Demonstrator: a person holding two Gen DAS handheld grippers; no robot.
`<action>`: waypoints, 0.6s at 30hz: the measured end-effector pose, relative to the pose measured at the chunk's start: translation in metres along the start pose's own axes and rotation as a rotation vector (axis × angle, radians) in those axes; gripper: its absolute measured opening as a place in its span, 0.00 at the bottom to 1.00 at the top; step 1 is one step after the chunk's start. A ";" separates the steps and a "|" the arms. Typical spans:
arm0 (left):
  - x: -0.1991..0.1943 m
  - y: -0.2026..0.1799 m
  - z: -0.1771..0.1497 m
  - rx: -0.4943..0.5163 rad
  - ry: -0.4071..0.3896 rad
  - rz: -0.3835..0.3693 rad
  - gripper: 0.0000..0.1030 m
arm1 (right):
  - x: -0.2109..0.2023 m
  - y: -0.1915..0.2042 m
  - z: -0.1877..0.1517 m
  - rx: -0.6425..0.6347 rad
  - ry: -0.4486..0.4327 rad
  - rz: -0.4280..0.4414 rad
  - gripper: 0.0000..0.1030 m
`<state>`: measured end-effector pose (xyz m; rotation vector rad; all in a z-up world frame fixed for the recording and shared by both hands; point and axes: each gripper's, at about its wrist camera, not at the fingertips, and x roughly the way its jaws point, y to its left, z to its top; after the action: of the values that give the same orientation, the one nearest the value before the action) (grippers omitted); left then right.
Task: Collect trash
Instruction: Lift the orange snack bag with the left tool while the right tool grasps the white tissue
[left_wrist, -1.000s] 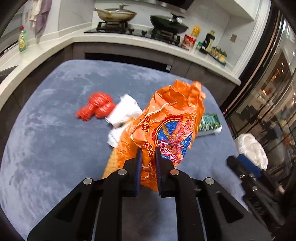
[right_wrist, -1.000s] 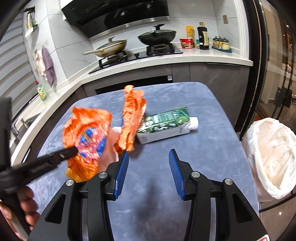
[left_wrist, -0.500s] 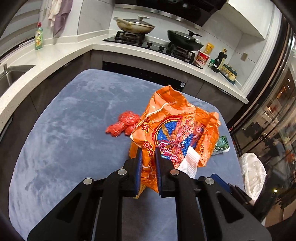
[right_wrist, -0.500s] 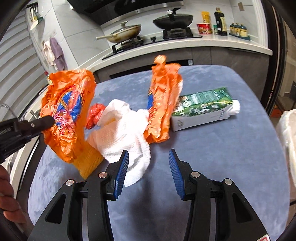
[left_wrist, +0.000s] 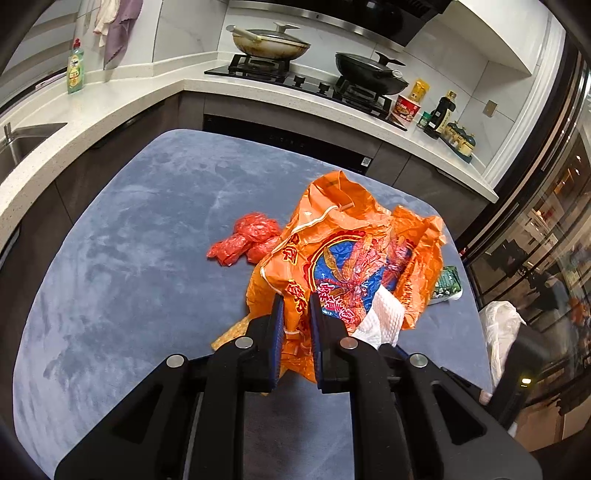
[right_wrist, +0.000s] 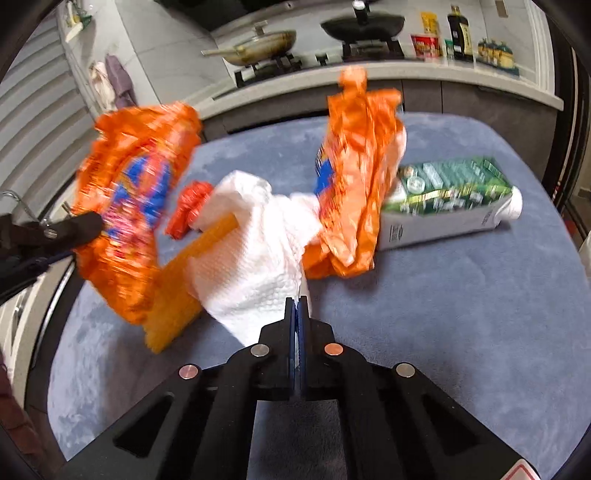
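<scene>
Orange bag (left_wrist: 343, 258), blue-red print; white embossed towel (right_wrist: 255, 266); green carton (right_wrist: 447, 199).

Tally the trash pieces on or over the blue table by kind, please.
Orange bag: 1
White paper towel: 1
Red crumpled plastic: 1
Green carton: 1
Yellow mesh piece: 1
Total: 5

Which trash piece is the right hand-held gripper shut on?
The white paper towel: the right hand-held gripper pinches its near edge. The orange bag hangs from the left one.
</scene>
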<state>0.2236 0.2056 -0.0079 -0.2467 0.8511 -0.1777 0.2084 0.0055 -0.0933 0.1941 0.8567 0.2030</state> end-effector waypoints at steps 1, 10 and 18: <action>-0.002 -0.003 0.000 0.004 -0.003 -0.002 0.13 | -0.007 0.000 0.002 -0.003 -0.014 0.003 0.01; -0.033 -0.039 0.005 0.047 -0.067 -0.048 0.12 | -0.094 -0.006 0.030 0.002 -0.194 0.030 0.01; -0.072 -0.095 0.016 0.122 -0.140 -0.124 0.13 | -0.183 -0.030 0.055 0.008 -0.377 -0.010 0.01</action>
<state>0.1841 0.1350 0.0808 -0.1951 0.6833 -0.3238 0.1361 -0.0746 0.0674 0.2270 0.4839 0.1470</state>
